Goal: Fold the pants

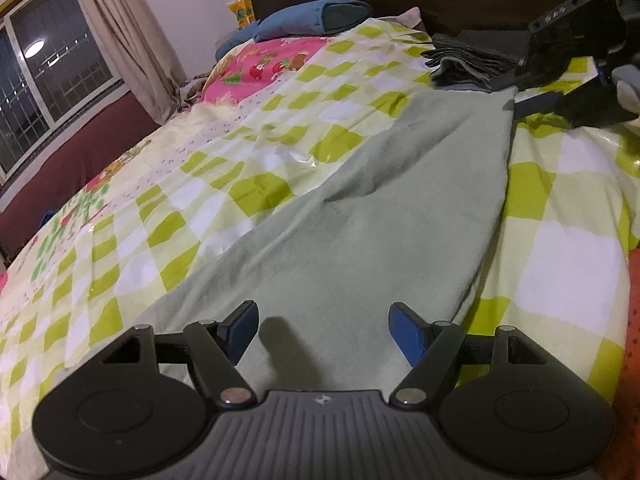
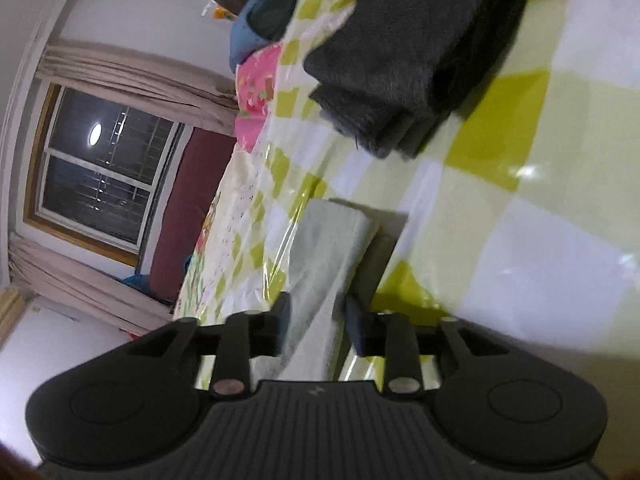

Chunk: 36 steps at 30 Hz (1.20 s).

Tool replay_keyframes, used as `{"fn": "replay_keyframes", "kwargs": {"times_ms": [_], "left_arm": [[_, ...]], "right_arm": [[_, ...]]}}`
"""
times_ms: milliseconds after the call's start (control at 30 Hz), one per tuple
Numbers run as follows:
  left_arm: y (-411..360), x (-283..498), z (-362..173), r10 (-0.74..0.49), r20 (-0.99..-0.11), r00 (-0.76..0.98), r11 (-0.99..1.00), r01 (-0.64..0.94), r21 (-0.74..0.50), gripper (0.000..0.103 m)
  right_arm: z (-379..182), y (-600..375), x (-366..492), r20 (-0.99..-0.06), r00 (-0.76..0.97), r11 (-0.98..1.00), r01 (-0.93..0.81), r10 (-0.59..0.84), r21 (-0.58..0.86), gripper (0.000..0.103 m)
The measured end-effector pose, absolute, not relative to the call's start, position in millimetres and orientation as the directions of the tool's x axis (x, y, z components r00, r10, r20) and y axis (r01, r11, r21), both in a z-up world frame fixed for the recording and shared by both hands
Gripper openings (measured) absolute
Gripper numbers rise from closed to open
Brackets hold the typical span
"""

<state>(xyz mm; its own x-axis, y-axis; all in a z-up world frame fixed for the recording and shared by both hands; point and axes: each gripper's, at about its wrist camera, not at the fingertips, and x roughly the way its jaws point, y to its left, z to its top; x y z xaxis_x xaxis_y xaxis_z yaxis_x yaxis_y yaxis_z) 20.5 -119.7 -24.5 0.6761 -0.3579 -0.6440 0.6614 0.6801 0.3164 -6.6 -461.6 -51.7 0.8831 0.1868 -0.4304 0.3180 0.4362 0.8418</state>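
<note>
Pale-green pants [image 1: 360, 200] lay centre-frame on the bed [image 1: 560, 280], soft, light, floppy; best pinched at corners. Left claw [image 1: 324, 332] hovered wide open, empty; right claw [image 2: 316, 320] pinched the far corner.

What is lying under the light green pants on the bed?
Under the light green pants lies the checked bed cover, yellow-green and white, with a shiny surface. It shows on both sides of the pants. The part directly beneath the fabric is covered, so anything there cannot be seen.
</note>
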Motion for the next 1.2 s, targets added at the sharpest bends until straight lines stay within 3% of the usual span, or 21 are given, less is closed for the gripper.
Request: {"fn": "replay_keyframes", "kwargs": {"times_ms": [133,400,667,900,1000,1100,1200], "left_arm": [[-120.3,21.5,-26.9,-0.361,-0.648,0.671,0.687,0.661,0.302,0.086],[-121.1,20.9,-25.6,-0.353,-0.656,0.667,0.688,0.66,0.301,0.086],[-122.5,22.1,-26.5,-0.354,-0.659,0.664,0.685,0.664,0.301,0.086],[-123.6,21.5,-26.9,-0.352,-0.662,0.662,0.681,0.666,0.303,0.086],[-124.7,20.5,-26.8,-0.354,-0.664,0.658,0.677,0.67,0.304,0.086],[-126.2,20.5,-27.7,-0.353,-0.666,0.658,0.677,0.671,0.304,0.086],[-125.1,20.5,-27.3,-0.359,-0.665,0.656,0.675,0.674,0.3,0.086]], "right_arm": [[-53.2,-458.4,7.8,-0.507,0.844,0.519,0.358,0.175,0.776,0.04],[-49.4,-425.5,39.3,-0.521,0.835,0.62,0.316,0.178,0.718,0.047],[-38.5,-429.9,-1.2,-0.509,0.849,0.585,0.343,0.141,0.735,0.048],[-42.2,-428.2,29.4,-0.622,0.776,0.689,0.395,0.105,0.608,0.043],[-50.3,-437.1,52.3,-0.614,0.786,0.701,0.401,0.067,0.59,0.043],[-54.8,-440.7,55.1,-0.567,0.818,0.657,0.376,0.096,0.653,0.051],[-62.4,-442.3,32.8,-0.408,0.867,0.456,0.25,0.287,0.854,0.051]]}}
